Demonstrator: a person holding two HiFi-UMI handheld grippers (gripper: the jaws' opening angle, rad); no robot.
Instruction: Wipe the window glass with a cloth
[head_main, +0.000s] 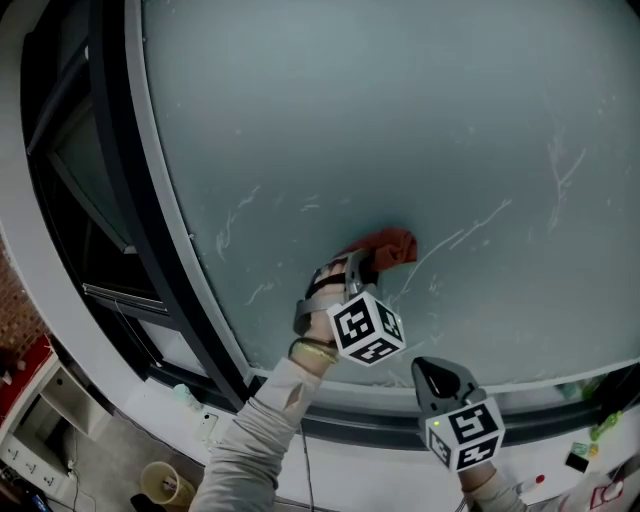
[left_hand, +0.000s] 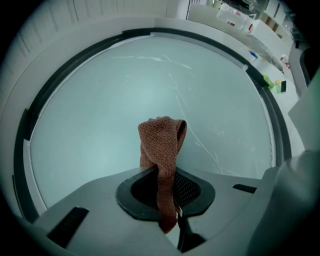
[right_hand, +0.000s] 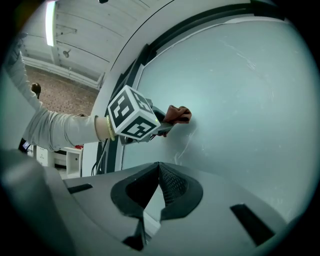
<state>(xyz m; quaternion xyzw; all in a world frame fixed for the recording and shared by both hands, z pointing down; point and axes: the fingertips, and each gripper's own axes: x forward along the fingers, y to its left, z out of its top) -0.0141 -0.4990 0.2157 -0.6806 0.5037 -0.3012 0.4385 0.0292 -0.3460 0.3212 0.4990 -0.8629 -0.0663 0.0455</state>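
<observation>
**Rust-brown cloth meets a streaked window**

The left gripper (left_hand: 163, 189) has its jaws clamped on the cloth (left_hand: 161, 145), a rust-brown strip of coarse, knobbly weave. The jaws pinch it partway along. Beyond them it folds over into a rounded loop, and a short tail trails back past the pinch. Seen from the head view, the bunched loop touches the glass (head_main: 400, 120) a little below the pane's middle, at the near end of a thin pale streak (head_main: 480, 222).

The glass is a milky blue-green, marked here and there with fine white smears. A dark frame (head_main: 150, 210) curves round its left and lower edges.

The right gripper (right_hand: 159, 169) points at the same pane from lower down, near the bottom frame and apart from the cloth. Its jaws meet tip to tip with nothing held between them.

A grey sleeve (head_main: 262, 432) covers the arm behind the left gripper.
</observation>
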